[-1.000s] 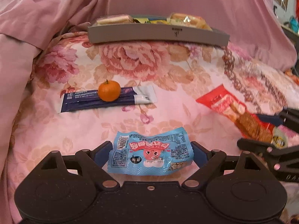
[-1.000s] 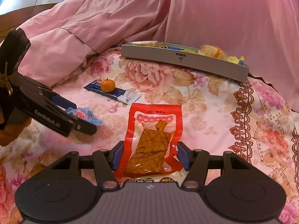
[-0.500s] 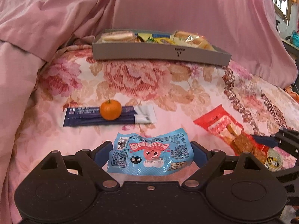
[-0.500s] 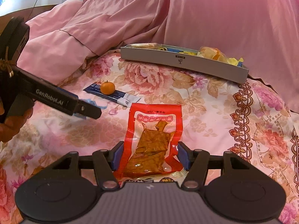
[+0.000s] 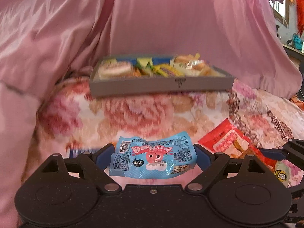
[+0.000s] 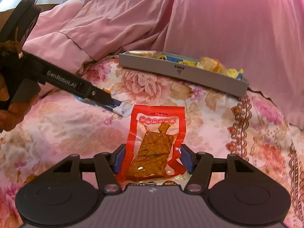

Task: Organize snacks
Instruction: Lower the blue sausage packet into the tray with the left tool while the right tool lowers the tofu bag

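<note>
Bedspread (image 5: 133,114) behind blue packet (image 5: 153,156) between left jaws.

blue packet (image 5: 153,156) lifted, nearer gray tray (image 5: 161,84)

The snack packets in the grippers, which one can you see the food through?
The red packet in the right gripper: its clear window shows brown pieces. The blue packet in the left gripper is fully printed.

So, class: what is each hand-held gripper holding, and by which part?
Left hand-held gripper: blue snack packet, gripped by its short ends. Right hand-held gripper: red tofu packet, gripped by its long side edges, near the bottom.
</note>
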### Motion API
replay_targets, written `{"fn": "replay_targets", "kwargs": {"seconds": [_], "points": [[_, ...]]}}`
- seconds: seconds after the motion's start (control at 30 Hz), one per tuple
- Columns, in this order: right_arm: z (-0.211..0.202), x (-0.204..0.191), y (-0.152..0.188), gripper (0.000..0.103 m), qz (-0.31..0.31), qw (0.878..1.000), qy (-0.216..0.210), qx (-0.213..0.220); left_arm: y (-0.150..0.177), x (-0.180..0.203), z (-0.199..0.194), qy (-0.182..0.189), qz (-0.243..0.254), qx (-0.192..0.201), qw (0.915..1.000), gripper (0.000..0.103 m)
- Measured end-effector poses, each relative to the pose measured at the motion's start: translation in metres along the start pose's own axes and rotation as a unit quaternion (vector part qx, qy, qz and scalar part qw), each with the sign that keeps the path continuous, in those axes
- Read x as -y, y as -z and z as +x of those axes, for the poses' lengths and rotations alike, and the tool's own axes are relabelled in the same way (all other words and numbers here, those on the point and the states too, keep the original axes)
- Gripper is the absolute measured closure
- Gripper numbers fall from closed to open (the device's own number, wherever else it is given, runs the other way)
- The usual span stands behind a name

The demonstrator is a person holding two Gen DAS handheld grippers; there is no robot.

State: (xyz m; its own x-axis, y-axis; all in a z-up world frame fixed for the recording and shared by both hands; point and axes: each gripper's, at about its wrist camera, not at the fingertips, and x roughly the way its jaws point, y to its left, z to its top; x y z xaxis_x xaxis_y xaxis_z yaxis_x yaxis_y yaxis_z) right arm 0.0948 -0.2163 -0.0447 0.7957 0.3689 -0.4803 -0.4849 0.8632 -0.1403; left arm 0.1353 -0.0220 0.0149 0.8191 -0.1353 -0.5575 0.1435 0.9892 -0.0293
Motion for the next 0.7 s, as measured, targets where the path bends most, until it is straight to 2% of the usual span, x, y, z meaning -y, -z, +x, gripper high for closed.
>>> {"fn": "replay_targets", "kwargs": {"seconds": [0.2,0.47,0.7], "points": [[0.005,0.008,-0.018,0.038,-0.028,0.999,0.021,0.023,-0.032,0.005,0.007,0.002,0.023,0.024,0.9995,0.014],[0.015,0.036,-0.052,0.038,-0.009,0.997,0.043,0.056,-0.069,0.009,0.029,0.022,0.046,0.052,0.9974,0.014],[0.037,0.064,-0.085,0.038,-0.005,0.996,0.059,0.073,-0.113,0.0,0.059,-0.01,0.01,0.064,0.9979,0.014]]}}
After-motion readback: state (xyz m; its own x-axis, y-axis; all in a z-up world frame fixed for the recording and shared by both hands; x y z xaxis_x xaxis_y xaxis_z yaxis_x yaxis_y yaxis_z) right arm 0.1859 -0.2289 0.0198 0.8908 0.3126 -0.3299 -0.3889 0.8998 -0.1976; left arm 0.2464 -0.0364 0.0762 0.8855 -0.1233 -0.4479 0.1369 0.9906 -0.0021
